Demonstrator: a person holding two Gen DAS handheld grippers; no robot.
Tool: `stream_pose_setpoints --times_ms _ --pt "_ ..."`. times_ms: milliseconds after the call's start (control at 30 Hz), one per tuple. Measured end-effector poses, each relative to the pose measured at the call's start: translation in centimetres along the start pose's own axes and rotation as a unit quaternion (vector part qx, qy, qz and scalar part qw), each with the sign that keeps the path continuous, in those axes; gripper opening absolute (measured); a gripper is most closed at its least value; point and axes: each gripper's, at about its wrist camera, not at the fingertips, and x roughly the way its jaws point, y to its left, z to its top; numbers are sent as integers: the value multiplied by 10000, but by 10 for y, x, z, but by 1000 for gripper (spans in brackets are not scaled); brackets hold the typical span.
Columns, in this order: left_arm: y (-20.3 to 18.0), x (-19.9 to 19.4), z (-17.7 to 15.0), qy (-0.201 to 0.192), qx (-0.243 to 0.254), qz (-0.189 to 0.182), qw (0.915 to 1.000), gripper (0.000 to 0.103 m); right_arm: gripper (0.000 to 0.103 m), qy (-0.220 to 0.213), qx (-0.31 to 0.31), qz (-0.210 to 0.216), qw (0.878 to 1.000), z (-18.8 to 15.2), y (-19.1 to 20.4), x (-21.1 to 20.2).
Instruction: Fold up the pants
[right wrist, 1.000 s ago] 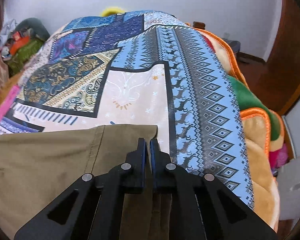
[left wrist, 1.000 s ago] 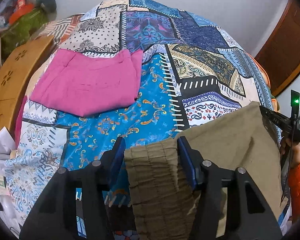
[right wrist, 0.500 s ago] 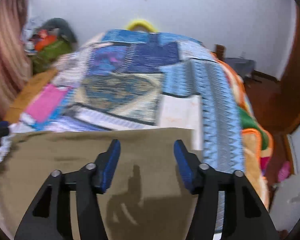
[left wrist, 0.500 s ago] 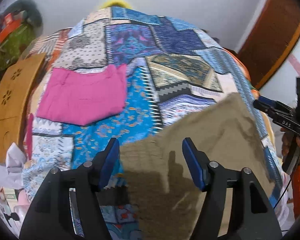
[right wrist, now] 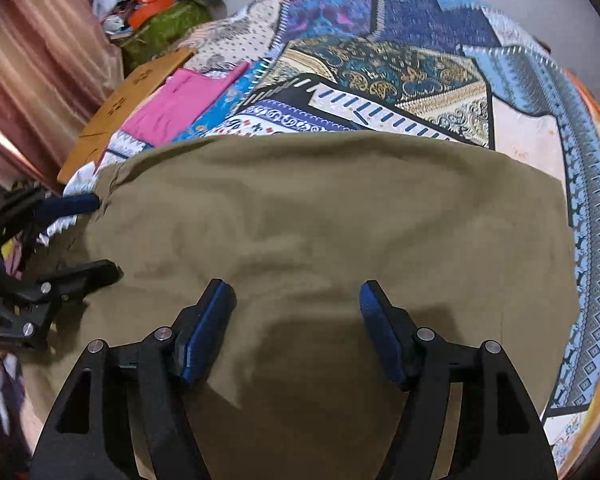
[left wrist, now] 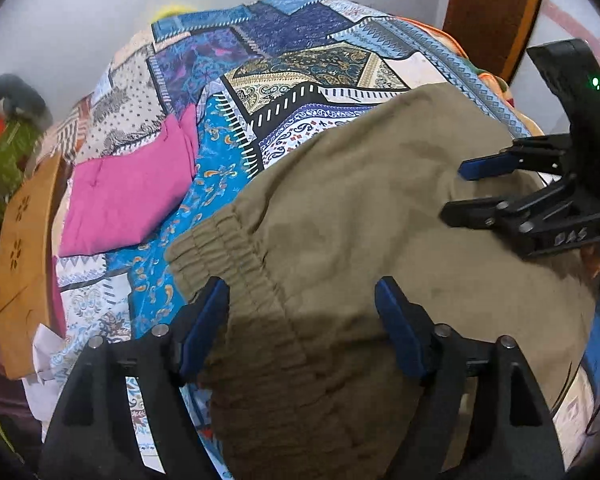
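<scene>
Olive pants [right wrist: 320,232] flat on bedspread [right wrist: 400,68] — both grippers (left gripper [left wrist: 302,320], right gripper [right wrist: 296,320]) agape

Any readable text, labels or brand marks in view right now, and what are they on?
"DAS": raised letters on the black body of the right tool, seen in the left wrist view; the first letter is soft, so it could be "BAS".
Nothing else is legible; the clutter beside the bed is too blurred.

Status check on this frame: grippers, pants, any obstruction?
Left gripper open, right gripper open, both above the cloth. Olive pants lying flat on patchwork bedspread. Pink garment lies apart, nothing blocking.
</scene>
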Motion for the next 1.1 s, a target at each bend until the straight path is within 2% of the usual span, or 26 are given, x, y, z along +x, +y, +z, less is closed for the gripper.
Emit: stream_pose_setpoints --times_ms 233,400,633,867,1100 --pt "18 -16 -21 -89 -533 -278 9982 80 65 -50 47 -3 10000 -32 0 -25" --pt "16 -32 -42 -183 -559 -244 9980 81 65 -83 101 -211 9997 -65 -3 -41" --pt "22 -50 -61 -276 -878 -348 9952 81 65 -255 449 -427 9978 -104 -12 -65" --pt "16 -57 -78 -358 -972 -256 9943 81 65 -209 724 -835 9937 -143 -28 -80" --pt "10 -64 -86 -368 -1003 -237 9940 81 65 -366 1157 -796 9894 -171 -42 -96"
